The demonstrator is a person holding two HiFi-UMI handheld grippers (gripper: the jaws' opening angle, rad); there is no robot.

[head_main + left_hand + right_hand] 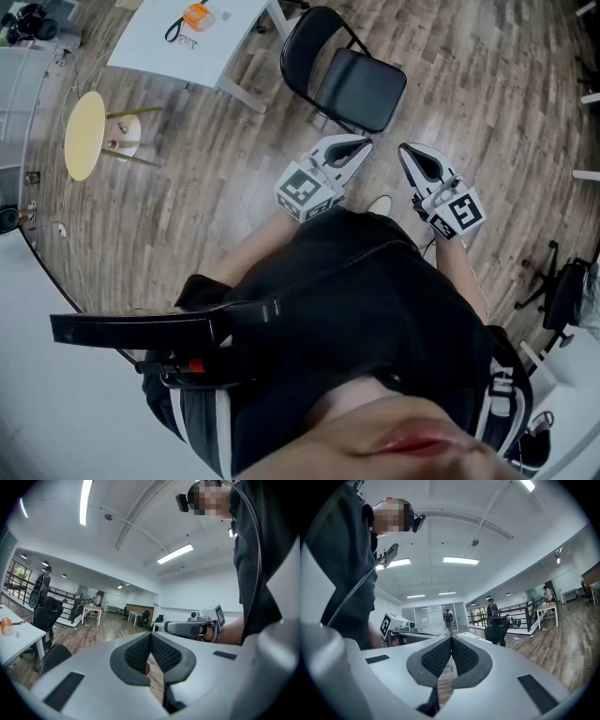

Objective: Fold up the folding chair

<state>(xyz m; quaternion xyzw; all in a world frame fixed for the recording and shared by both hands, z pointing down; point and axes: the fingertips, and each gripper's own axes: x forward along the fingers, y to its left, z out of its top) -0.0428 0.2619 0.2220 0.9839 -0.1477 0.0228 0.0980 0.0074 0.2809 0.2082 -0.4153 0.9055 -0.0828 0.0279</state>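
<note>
The black folding chair [349,82] stands unfolded on the wooden floor, just beyond both grippers. My left gripper [365,144] is held level with its jaws shut and empty, its tip close to the seat's near edge without touching it. My right gripper [403,149] sits beside it on the right, also shut and empty. In the left gripper view the shut jaws [151,635] meet in a line, the right gripper [193,628] shows ahead and the chair's dark back [53,656] shows low on the left. The right gripper view shows its shut jaws [451,639] and the left gripper [399,625].
A white table [169,49] with an orange item stands left of the chair. A yellow round stool [84,135] lies on the floor at the left. A black office chair [566,292] is at the right. Several people stand far off in the room [493,607].
</note>
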